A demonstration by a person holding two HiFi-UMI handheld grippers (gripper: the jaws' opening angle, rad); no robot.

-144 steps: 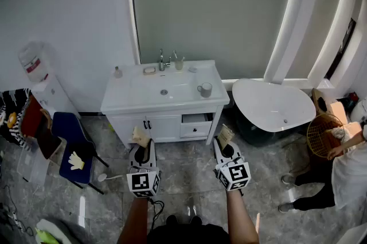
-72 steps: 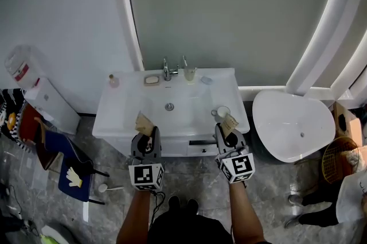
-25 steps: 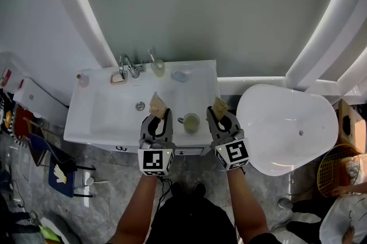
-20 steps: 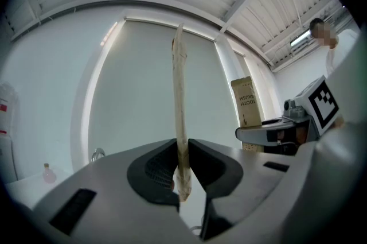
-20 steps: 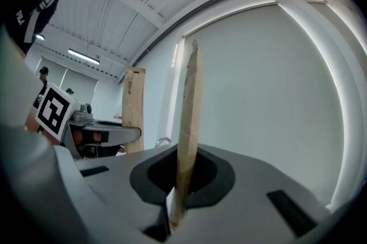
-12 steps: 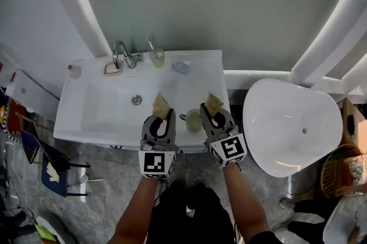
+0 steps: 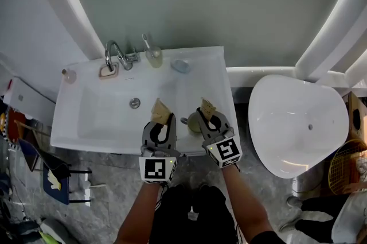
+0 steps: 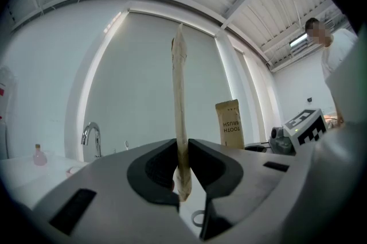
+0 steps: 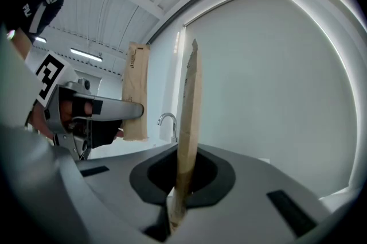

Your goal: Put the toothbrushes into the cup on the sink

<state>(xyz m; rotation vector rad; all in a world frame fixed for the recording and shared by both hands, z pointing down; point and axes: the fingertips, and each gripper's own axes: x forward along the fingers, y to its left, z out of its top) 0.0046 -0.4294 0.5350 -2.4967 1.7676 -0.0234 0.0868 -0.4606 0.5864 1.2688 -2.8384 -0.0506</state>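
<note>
L claw (image 7: 163, 122) was clamped on toothbrush pkt (image 7: 160, 110), R claw (image 7: 205, 117) on second pkt (image 7: 207, 106). Cup (image 7: 193, 122) sat just left of R claw. Second pkt prob. needed tipping end-down over rim before release.

A grey-green panel (image 7: 200, 2) fills the back wall and is framed by white curved trims (image 7: 75, 13). A plain white wall (image 7: 23, 2) is seen to its left. The floor (image 7: 109, 191) is laid with grey marbled tiles. A white sink (image 7: 200, 82) is set against the panel, with a white oval tub (image 7: 292, 122) just beside it on the right. A blue chair (image 7: 54, 177) is placed at the left and a wire basket (image 7: 347, 165) at the right edge. In the left gripper view a white slatted ceiling (image 8: 269, 2) is lit by a strip light (image 8: 298, 40).
</note>
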